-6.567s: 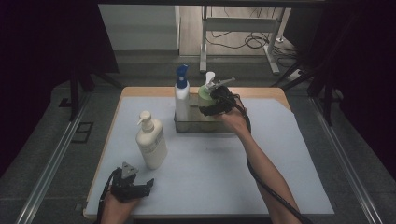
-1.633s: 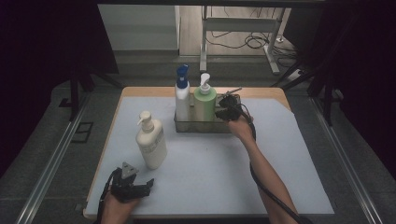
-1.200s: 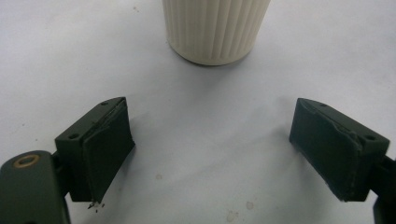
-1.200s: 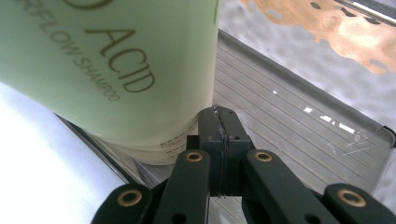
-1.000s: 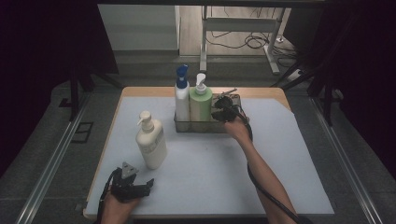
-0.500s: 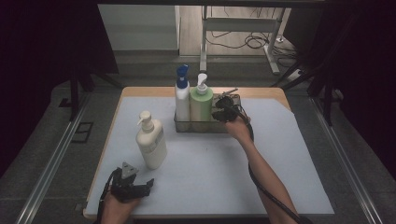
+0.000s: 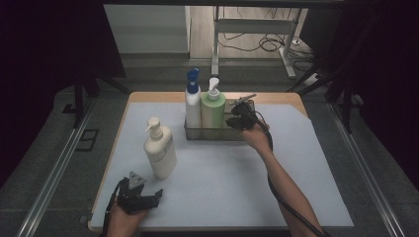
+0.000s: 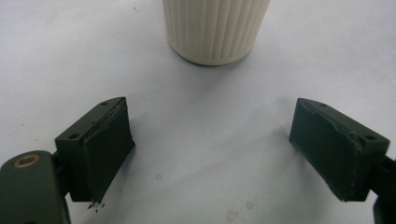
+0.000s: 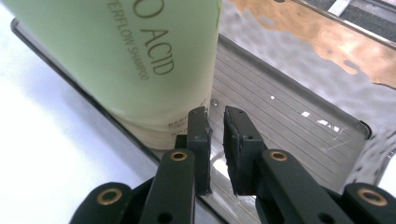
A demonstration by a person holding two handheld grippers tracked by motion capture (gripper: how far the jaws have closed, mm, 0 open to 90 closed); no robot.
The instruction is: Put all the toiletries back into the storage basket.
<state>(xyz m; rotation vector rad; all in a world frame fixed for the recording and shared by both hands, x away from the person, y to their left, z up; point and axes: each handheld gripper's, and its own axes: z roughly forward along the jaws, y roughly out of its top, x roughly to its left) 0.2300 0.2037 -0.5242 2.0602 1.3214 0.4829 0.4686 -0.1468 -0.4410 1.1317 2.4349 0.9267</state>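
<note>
Dark room, white mat [image 7: 222, 173] on table; left tongs [image 8: 210, 149] spread; right tongs [image 9: 215, 140] slightly parted, just opening, empty.

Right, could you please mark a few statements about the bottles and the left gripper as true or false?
1. The green shampoo bottle stands in the tray. True.
2. The cream pump bottle stands in the tray too. False: it stands on the white table cover, left of the tray.
3. The left gripper has its jaws wide open with nothing between them. True.
4. The blue-capped bottle lies on its side. False: it stands upright in the tray, beside the green shampoo bottle.
</note>
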